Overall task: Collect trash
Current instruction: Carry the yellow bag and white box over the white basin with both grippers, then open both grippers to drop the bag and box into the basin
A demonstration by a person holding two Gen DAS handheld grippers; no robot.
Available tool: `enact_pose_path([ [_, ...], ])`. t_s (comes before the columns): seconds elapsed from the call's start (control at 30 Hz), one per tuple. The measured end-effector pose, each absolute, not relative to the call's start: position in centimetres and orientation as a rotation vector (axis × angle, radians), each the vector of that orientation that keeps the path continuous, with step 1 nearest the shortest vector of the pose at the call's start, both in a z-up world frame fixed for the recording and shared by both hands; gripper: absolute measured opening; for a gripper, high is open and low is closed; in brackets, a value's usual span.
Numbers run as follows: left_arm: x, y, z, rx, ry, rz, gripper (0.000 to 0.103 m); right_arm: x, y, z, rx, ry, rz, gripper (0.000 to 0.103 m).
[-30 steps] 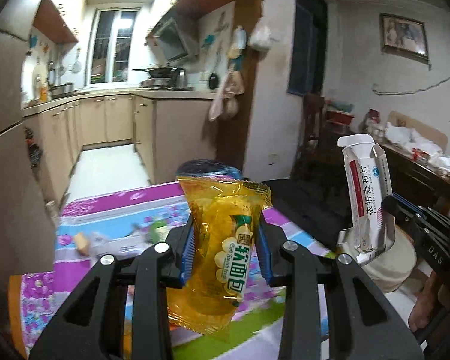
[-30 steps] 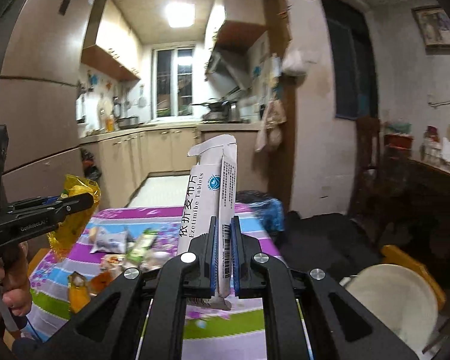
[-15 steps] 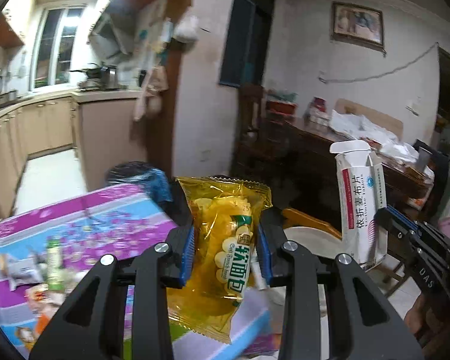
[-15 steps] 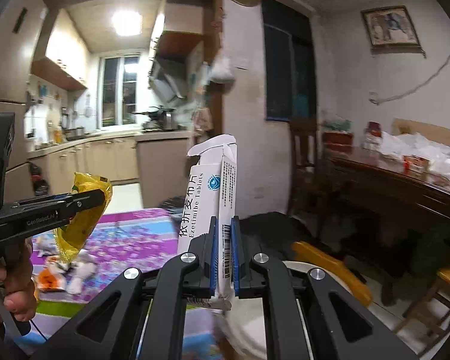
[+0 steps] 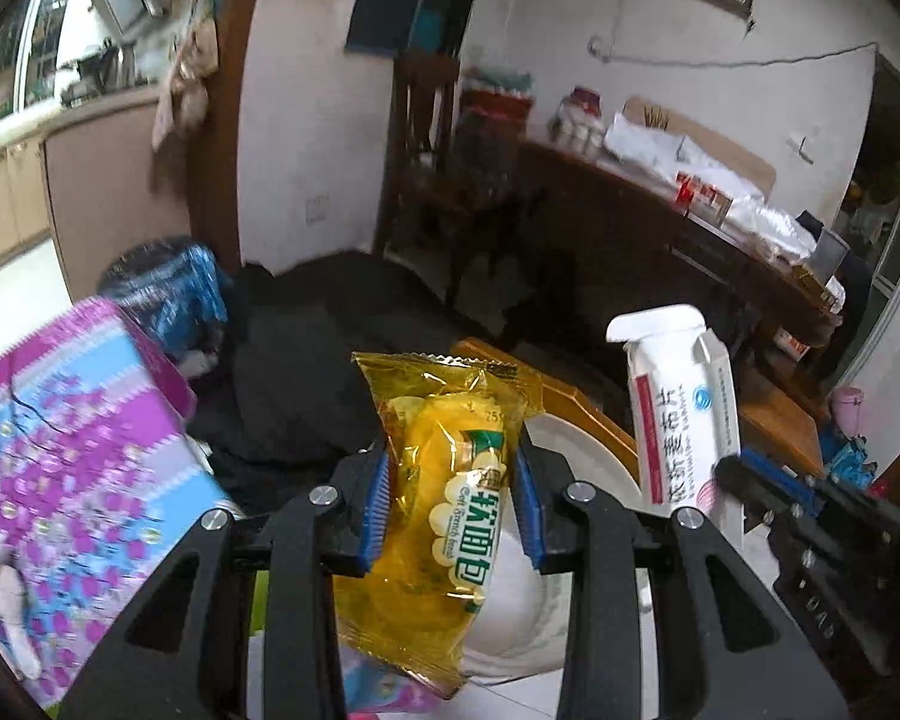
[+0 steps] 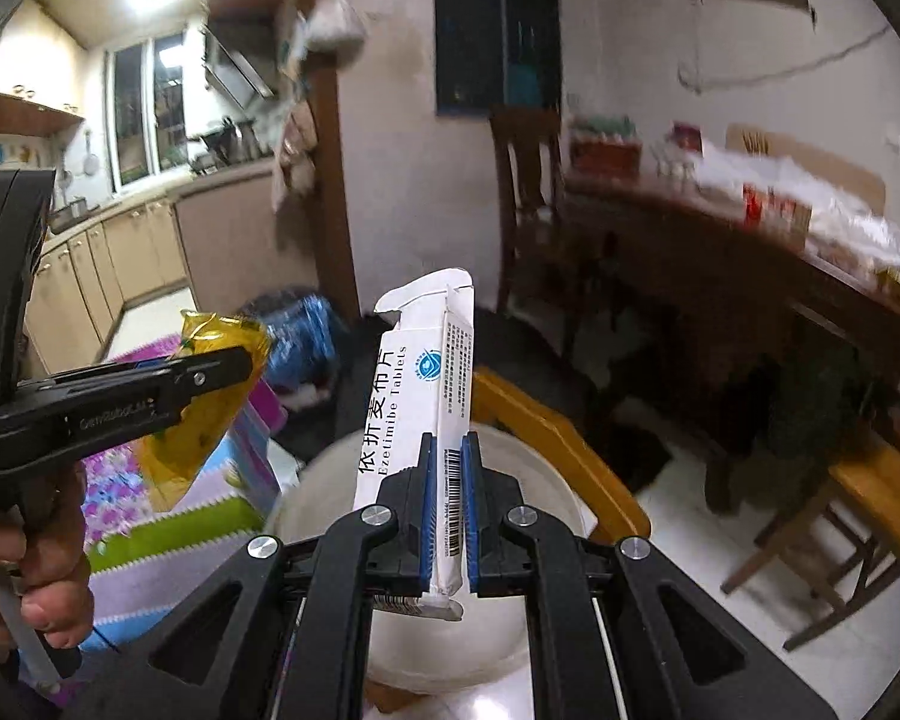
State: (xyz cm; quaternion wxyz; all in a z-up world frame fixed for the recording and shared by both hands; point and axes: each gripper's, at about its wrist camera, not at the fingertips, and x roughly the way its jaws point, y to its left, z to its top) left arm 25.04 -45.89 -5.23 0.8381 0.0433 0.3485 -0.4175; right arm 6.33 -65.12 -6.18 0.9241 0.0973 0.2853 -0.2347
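Above a round white plastic bin (image 6: 510, 468), left gripper (image 5: 450, 501) clamps a yellow snack wrapper (image 5: 444, 480); right gripper (image 6: 449, 504) pinches a white cardboard tablet box (image 6: 417, 414).

Left gripper (image 5: 450, 507) clamps yellow snack wrapper (image 5: 444, 498); right gripper (image 5: 744, 474) holds white tablet box (image 5: 678, 408) above white bin (image 5: 576, 456).

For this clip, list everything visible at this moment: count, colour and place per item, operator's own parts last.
Bread wrapper: 1, yellow, in left gripper.
Tablet box: 1, white, in right gripper.
Bin: 1, white, below both grippers.
Stool: 1, yellow, behind bin.
Tablecloth: 1, purple-blue, table at left.
Bag: 1, blue, past table.
Sideboard: 1, dark wood, right wall.
Left gripper: 1, black.
Right gripper: 1, black.
Hand: 1, holds left gripper.
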Motion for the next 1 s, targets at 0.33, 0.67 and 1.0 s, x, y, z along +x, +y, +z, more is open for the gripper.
enact_pose_path([
  [0.33, 27.2, -50.1, -10.9, 0.072, 0.922, -0.861, 0.033, 11.2, -67.9, -12.5, 0.261, 0.725, -0.482, 0.008],
  [0.67, 26.5, -52.1, -11.7, 0.083, 0.945, -0.854, 0.033, 10.9, -67.6, -15.4, 0.292, 0.754, -0.479, 0.009],
  [1.0, 26.4, -53.2, -12.9, 0.111, 0.960, -0.841, 0.036, 11.0, -67.6, -16.8, 0.309, 0.773, -0.474, 0.009],
])
